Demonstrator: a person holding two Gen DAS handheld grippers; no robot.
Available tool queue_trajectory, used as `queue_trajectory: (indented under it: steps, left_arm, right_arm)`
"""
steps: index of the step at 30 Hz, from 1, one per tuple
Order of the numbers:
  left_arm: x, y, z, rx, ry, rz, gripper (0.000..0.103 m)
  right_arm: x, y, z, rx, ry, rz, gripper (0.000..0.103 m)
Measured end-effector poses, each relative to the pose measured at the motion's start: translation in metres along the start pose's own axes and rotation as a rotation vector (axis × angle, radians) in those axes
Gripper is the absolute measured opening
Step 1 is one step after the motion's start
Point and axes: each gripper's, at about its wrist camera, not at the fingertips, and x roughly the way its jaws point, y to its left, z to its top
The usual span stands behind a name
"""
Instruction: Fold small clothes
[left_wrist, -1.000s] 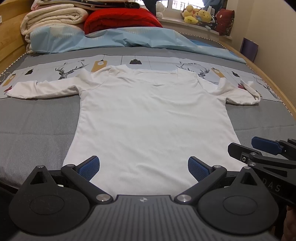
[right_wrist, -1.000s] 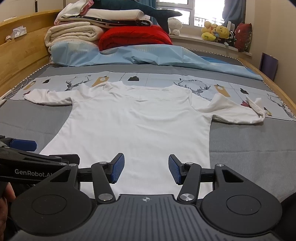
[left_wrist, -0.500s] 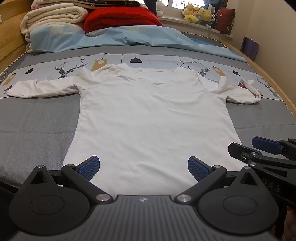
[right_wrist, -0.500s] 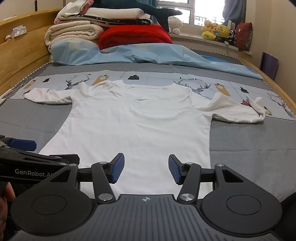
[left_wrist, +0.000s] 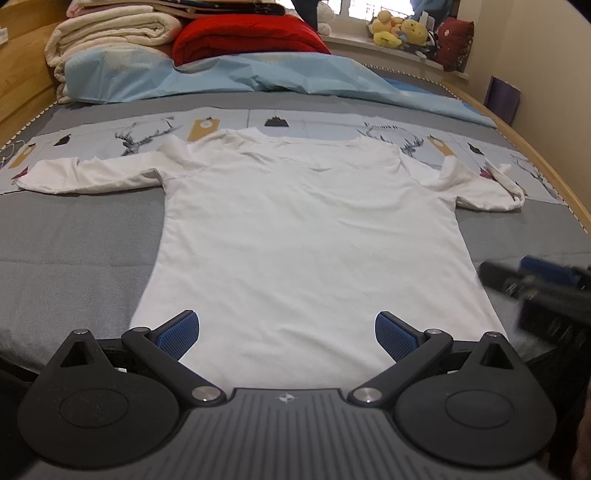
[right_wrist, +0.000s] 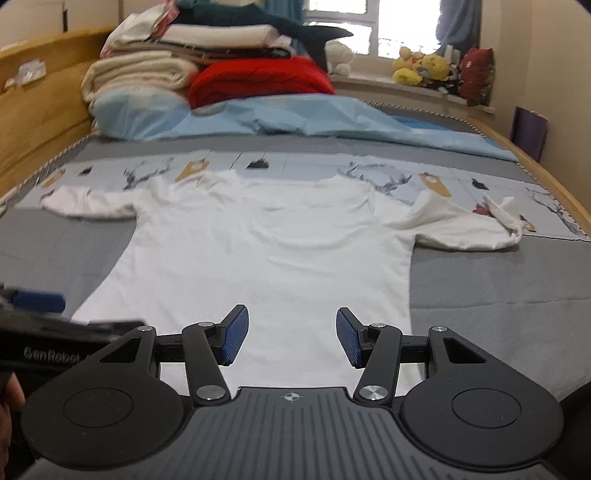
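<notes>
- Left wrist view: my left gripper (left_wrist: 287, 333) has its jaws spread wide with nothing between them. It hangs over the near hem of the shirt (left_wrist: 306, 236), which lies flat on the bed (left_wrist: 74, 236) with the collar at the far end.
- The shirt's long axis runs straight away from me, in line with the fingers, and both sleeves stretch out sideways.
- The right gripper (left_wrist: 535, 280) shows blurred at the right edge, just past the shirt's right hem corner.
- Right wrist view: my right gripper (right_wrist: 291, 338) is about half open and empty, over the hem and right of the shirt's (right_wrist: 266, 258) middle.
- The right sleeve (right_wrist: 465, 225) is crumpled at its cuff; the left sleeve (right_wrist: 88, 205) lies straighter.
- The left gripper (right_wrist: 40, 317) sits at the left edge by the left hem corner.
- I judge each gripper is nearer its own hem corner, so 2 side grabs look natural for the first fold.
</notes>
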Motion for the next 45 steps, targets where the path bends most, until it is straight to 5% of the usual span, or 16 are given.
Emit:
queue_trajectory:
  steps: [7, 13, 18, 22, 30, 34, 40, 45]
  left_arm:
    - [0.001, 0.023, 0.024, -0.043, 0.025, -0.007, 0.094]
    - [0.023, 0.050, 0.067, 0.011, 0.005, 0.050, 0.055]
    - [0.060, 0.104, 0.109, -0.072, -0.004, 0.087, 0.036]
    - [0.096, 0.145, 0.125, -0.084, 0.002, 0.136, 0.033]
    - [0.153, 0.258, 0.141, -0.251, -0.022, 0.199, 0.032]
    - [0.176, 0.319, 0.145, -0.383, -0.064, 0.229, 0.032]
    - [0.192, 0.399, 0.151, -0.616, -0.147, 0.284, 0.037]
    - [0.206, 0.453, 0.149, -0.798, -0.188, 0.296, 0.047]
  right_arm:
    - [-0.005, -0.037, 0.057, -0.022, -0.086, 0.075, 0.055]
    - [0.011, -0.066, 0.130, -0.086, -0.192, 0.074, 0.052]
    - [0.042, -0.066, 0.165, -0.060, -0.221, 0.085, 0.032]
    - [0.076, -0.050, 0.180, -0.076, -0.219, 0.144, 0.021]
    - [0.147, -0.015, 0.158, -0.161, -0.147, 0.244, 0.021]
    - [0.180, -0.001, 0.148, -0.082, 0.031, 0.234, 0.022]
    - [0.191, 0.018, 0.148, -0.203, 0.012, 0.263, 0.022]
    - [0.212, 0.007, 0.146, -0.139, 0.113, 0.264, 0.022]
